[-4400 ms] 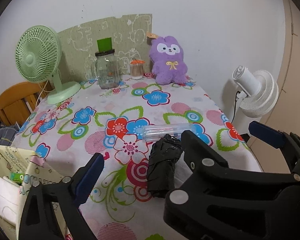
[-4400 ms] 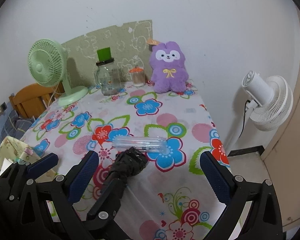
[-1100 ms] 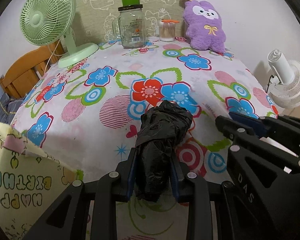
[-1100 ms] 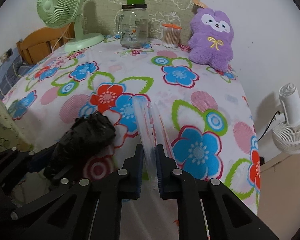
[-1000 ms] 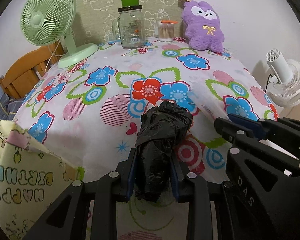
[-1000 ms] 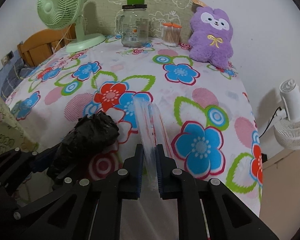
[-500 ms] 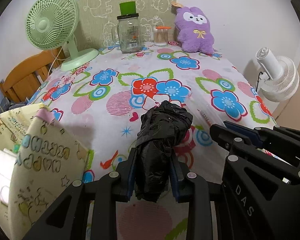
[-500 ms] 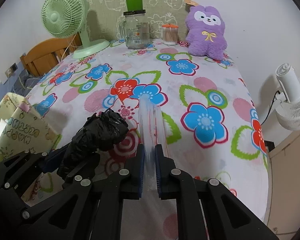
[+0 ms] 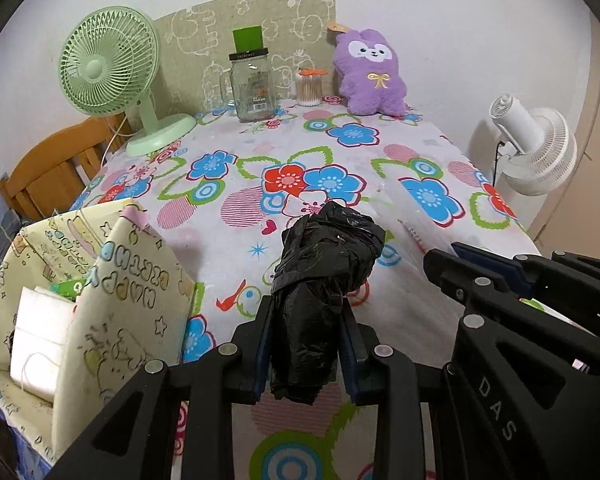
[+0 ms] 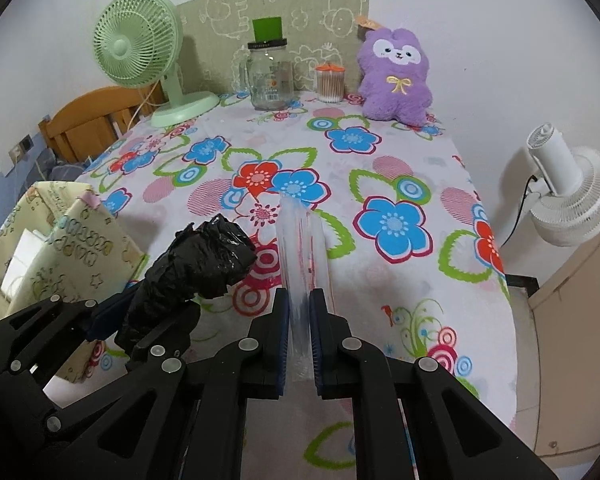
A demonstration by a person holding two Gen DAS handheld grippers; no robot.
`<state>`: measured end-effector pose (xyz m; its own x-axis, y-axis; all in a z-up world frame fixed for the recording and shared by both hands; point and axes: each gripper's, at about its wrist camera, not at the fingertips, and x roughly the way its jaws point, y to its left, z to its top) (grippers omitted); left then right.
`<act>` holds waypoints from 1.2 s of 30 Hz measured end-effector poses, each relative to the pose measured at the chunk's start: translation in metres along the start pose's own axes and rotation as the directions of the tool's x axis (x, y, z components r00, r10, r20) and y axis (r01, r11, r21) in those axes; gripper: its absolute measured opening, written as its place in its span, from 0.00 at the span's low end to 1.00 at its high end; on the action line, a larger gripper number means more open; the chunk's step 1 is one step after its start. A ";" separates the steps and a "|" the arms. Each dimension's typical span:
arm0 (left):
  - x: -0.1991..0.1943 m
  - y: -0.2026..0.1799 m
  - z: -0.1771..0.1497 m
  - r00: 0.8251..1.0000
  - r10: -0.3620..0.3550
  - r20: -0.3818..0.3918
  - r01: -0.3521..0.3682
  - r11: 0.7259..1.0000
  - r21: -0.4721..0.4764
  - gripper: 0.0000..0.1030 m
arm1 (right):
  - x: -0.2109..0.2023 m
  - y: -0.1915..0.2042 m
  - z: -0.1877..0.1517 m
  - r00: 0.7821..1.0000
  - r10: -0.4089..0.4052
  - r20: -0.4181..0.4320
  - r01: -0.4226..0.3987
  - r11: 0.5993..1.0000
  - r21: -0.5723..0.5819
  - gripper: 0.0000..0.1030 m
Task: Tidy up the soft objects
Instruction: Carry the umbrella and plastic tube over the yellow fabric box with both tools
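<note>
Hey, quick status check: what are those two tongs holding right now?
Left tongs shut on black plastic bag roll. Right tongs shut on clear plastic packet. Both clear of the tablecloth. Fabric bin stands open at left, nothing blocking.

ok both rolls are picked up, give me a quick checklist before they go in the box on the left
1. Left hand-held gripper clamped on the black bag roll: ok.
2. Right hand-held gripper clamped on the clear bag roll: ok.
3. Both rolls off the flowered tablecloth: ok.
4. Patterned storage box open at the top: ok.
5. Free room in the box beside the white item already inside: cannot tell.
6. Two grippers apart from each other: ok, though close.
</note>
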<state>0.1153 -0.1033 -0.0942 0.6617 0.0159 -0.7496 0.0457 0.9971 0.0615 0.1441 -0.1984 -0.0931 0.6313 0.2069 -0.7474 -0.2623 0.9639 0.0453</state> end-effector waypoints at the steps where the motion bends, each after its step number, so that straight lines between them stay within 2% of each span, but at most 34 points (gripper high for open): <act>1: -0.003 0.000 -0.001 1.000 -0.001 0.004 0.001 1.000 0.003 0.28 | -0.004 0.001 -0.001 1.000 -0.001 0.005 0.001 1.000 0.000 0.12; 9: -0.025 0.001 -0.008 0.999 -0.041 0.006 0.041 0.999 0.015 0.28 | -0.029 0.008 -0.009 0.999 -0.003 0.037 0.003 1.000 0.004 0.12; 24: -0.079 0.002 -0.012 0.993 -0.075 0.095 0.070 0.996 0.050 0.28 | -0.088 0.020 -0.021 0.991 -0.062 0.121 0.056 0.997 0.051 0.12; 36: -0.112 0.011 -0.006 0.983 -0.089 0.157 0.080 0.995 0.062 0.28 | -0.126 0.030 -0.019 0.978 -0.071 0.196 0.059 0.996 0.067 0.12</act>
<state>0.0371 -0.0939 -0.0142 0.7645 -0.0852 -0.6389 0.1451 0.9885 0.0418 0.0431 -0.1989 -0.0106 0.7790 0.1669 -0.6044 -0.1755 0.9834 0.0455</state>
